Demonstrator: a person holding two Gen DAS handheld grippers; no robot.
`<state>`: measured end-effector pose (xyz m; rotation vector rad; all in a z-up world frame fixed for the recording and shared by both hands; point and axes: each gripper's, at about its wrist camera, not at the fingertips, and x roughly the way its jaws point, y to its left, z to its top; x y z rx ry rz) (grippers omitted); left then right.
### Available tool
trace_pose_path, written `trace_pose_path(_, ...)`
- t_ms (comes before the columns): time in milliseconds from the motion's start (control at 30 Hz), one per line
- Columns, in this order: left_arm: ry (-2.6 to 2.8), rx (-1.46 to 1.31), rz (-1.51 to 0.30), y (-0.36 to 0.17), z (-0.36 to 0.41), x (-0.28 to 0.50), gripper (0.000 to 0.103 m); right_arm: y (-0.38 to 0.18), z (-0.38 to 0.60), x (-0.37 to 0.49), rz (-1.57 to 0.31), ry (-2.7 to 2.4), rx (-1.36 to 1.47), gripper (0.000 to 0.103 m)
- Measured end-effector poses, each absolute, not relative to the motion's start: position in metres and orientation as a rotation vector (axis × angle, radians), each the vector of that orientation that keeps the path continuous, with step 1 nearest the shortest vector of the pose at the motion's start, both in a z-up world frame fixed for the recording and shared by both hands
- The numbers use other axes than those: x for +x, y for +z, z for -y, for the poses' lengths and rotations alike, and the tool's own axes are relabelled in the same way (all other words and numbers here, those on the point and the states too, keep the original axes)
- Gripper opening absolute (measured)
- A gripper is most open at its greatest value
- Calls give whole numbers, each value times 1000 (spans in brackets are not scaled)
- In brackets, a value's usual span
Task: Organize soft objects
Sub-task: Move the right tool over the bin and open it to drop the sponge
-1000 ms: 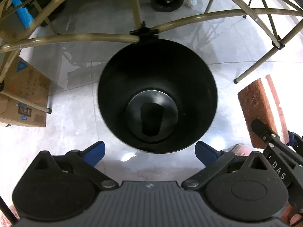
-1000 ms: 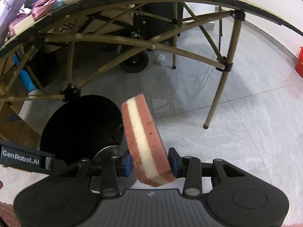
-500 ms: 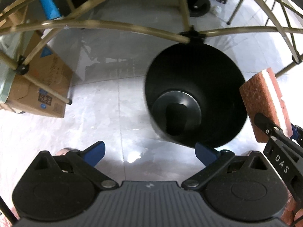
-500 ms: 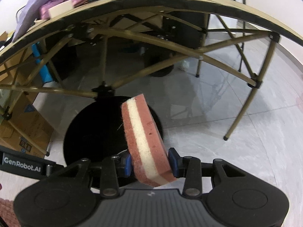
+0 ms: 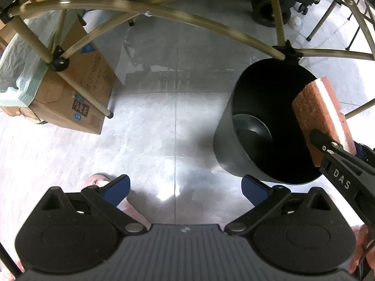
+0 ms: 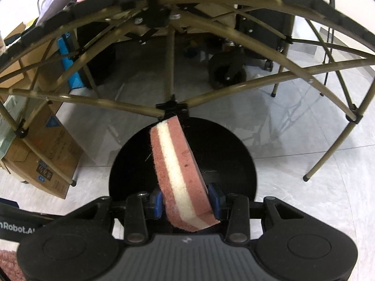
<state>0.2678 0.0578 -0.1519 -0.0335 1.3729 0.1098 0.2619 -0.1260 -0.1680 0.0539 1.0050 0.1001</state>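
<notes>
The right gripper (image 6: 185, 203) points steeply downward, its blue pads (image 6: 157, 202) pressed against both faces of a sponge (image 6: 179, 173) held edge-up. The left gripper (image 5: 185, 190) points almost straight down, its blue fingertips (image 5: 117, 186) spread wide apart with nothing between them.

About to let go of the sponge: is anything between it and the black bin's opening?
Nothing visible. The sponge, clamped in the right tongs, hangs over the open mouth of the black bin. The table-frame joint sits at the bin's far rim, beyond the sponge.
</notes>
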Motion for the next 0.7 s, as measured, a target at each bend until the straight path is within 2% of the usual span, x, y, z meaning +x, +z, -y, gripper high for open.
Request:
trace_pose_path(367, 126, -39, -1397, -157, -63, 268, 103, -176, 119, 272, -1054, 103, 60, 40)
trace_pose_path(400, 128, -40, -1400, -158, -63, 269, 103, -177, 120, 273, -1058, 99, 62, 48)
trace_pose_path(433, 130, -42, -1404, -159, -64, 269, 103, -177, 121, 273, -1061, 92, 62, 64)
trace_pose_path(467, 131, -44, -1407, -160, -65, 269, 103, -177, 122, 273, -1062, 84, 62, 74)
trace_pose_path(500, 134, -46, -1411, -160, -65, 269, 103, -177, 122, 274, -1064, 82, 61, 89)
trace_pose_path(633, 143, -48, -1421, -163, -66, 270, 103, -178, 124, 274, -1070, 76, 55, 103)
trace_pose_path(700, 146, -46, -1424, -163, -66, 270, 103, -180, 126, 275, -1080, 63, 58, 103)
